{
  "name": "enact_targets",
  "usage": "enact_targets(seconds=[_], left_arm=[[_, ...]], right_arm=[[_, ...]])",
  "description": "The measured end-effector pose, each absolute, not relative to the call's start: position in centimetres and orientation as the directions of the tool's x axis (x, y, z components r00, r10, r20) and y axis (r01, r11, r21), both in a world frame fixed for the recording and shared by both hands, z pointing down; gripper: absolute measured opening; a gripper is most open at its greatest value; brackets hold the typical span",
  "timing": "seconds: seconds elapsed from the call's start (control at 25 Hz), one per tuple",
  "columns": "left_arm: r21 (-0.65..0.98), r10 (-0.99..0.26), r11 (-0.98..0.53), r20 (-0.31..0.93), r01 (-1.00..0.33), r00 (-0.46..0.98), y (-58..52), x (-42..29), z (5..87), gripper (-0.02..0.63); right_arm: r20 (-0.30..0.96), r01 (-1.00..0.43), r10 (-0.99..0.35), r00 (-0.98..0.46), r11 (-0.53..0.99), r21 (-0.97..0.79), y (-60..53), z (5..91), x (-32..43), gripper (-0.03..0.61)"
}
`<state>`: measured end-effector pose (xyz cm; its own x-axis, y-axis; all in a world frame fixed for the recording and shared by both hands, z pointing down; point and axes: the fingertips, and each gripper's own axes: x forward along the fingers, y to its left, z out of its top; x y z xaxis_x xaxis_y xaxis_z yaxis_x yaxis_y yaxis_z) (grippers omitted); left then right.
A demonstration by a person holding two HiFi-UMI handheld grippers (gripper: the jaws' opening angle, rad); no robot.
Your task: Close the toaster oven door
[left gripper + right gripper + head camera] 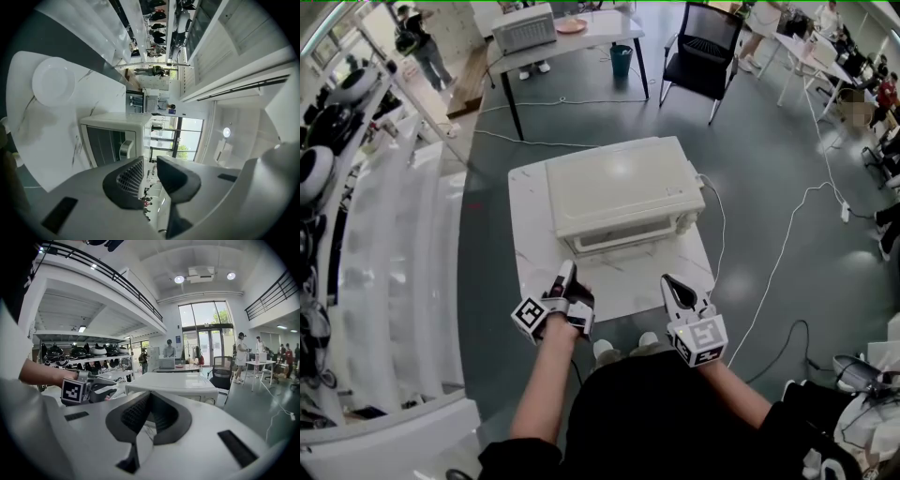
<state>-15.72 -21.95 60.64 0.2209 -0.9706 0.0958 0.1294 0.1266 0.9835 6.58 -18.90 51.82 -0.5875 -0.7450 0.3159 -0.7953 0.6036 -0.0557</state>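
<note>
left tool (150, 161) parted, empty, right tool (149, 395) closed

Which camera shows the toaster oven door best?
The left gripper view. Though turned sideways, it faces the toaster oven door, showing its dark glass and handle. The head view looks down on the oven's top, so the door is a thin strip. The right gripper view catches only the top and a front corner.

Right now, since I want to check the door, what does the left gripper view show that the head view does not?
Left gripper view only: the dark glass door and its handle, front on. Head view only: the right gripper, the black chair. Both: the toaster oven on the white table, the left gripper, open and empty.
</note>
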Motion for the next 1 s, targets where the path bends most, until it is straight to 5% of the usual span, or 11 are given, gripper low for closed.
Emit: enact_targets(seconds=[0.16, 0.32, 0.68, 1.0], left_arm=[[0.999, -0.963, 0.033, 0.039, -0.027, 0.265, -20.0, -15.1, 57.9, 0.100], [0.920, -0.906, 0.003, 0.169, -0.392, 0.388, -17.6, -13.4, 58.6, 0.100], [0.732, -0.897, -0.253, 0.068, -0.632, 0.437, -15.2, -9.7, 54.8, 0.100], [0.363, -0.930, -0.312, 0.070, -0.878, 0.360, -14.9, -9.4, 50.9, 0.080]], right_arm=[[0.313, -0.791, -0.742, -0.593, 0.610, -0.053, -18.9, 51.5, 6.7, 0.020], [0.309, -0.788, -0.741, -0.596, 0.613, -0.048, -19.1, 51.4, 7.0, 0.020], [0.307, -0.788, -0.748, -0.588, 0.615, -0.011, -19.8, 50.7, 7.9, 0.020], [0.302, -0.794, -0.758, -0.578, 0.609, 0.007, -19.8, 50.2, 9.1, 0.020]])
